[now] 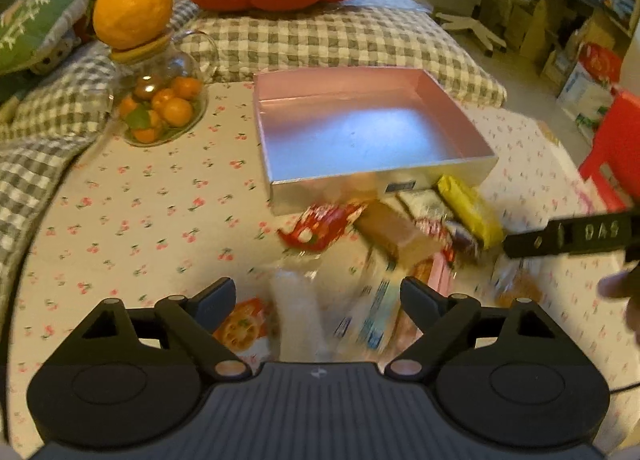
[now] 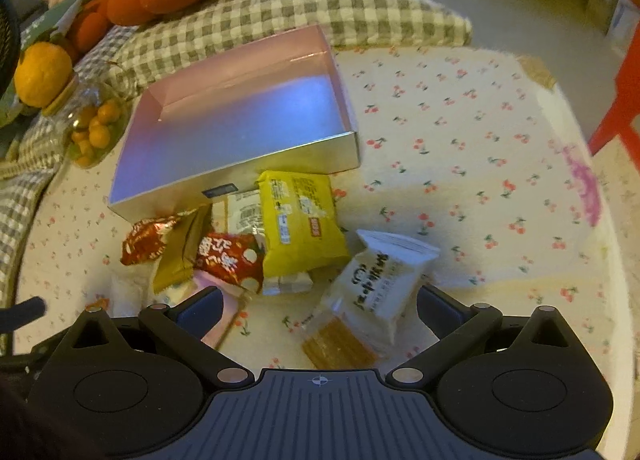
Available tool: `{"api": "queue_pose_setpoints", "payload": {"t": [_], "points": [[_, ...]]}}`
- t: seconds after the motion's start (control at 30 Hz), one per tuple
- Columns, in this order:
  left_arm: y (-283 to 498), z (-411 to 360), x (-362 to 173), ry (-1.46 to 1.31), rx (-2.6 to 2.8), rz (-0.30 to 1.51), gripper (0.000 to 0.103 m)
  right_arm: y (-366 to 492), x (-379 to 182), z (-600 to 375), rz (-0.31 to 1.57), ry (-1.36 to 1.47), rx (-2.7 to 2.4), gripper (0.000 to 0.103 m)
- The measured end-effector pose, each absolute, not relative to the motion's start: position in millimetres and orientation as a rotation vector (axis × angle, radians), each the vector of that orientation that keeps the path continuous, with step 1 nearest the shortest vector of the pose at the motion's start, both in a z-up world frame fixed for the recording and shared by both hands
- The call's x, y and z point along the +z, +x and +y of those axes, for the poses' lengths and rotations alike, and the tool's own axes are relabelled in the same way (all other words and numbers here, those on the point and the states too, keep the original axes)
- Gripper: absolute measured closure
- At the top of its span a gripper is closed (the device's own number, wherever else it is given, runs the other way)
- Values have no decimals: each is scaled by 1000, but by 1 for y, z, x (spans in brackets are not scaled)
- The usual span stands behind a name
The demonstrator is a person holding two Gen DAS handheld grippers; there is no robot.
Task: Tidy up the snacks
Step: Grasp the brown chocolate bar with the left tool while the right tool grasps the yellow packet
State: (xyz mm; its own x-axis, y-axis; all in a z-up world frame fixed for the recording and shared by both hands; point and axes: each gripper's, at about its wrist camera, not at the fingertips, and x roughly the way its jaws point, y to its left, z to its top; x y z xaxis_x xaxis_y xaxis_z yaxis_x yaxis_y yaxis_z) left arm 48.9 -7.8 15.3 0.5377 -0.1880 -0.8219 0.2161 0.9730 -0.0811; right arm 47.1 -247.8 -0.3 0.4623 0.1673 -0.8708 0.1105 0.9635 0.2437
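Several wrapped snacks are lying in a loose heap on the cherry-print tablecloth (image 2: 480,107), just in front of the shallow pink-lined cardboard box (image 2: 240,111) that is sitting empty at centre frame in both views. Nothing is in the box yet, so the sorting is probably only beginning. In the right wrist view the right gripper (image 2: 318,310) is hovering with its fingers spread wide, and the white packet with black lettering (image 2: 384,276) is lying between them at lower centre, tilted, with a clear sleeve of orange-brown wafers (image 2: 340,344) beneath it. Left of that are the yellow foil packet (image 2: 300,219), whose top edge is touching the box wall, and a red-and-white crinkled wrapper (image 2: 228,260). In the left wrist view the left gripper (image 1: 318,298) is likewise spread, holding nothing, over a blurred clear bag (image 1: 296,308) and a blue-and-white packet (image 1: 376,316) at lower centre. Risk lies in the overlap: closing on the white packet could also be catching the wafer sleeve, or pinching only slack film so it slips out on the lift. Both tools are working the same small pile, so a collision looks possible, and a nudge could push the light box toward the glass jar of small oranges (image 1: 160,107) at upper left.
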Motion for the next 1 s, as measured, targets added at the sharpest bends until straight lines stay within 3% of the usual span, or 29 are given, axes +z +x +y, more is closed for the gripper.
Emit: {"api": "queue_pose_setpoints", "payload": {"t": [0.23, 0.63, 1.0], "points": [[79, -19, 1, -120, -273, 1032, 33, 72, -17, -259, 1102, 422, 91, 2], [104, -42, -23, -234, -294, 1067, 51, 93, -32, -274, 1024, 563, 129, 11], [110, -34, -38, -361, -285, 1031, 55, 99, -46, -278, 1023, 573, 124, 27]]}}
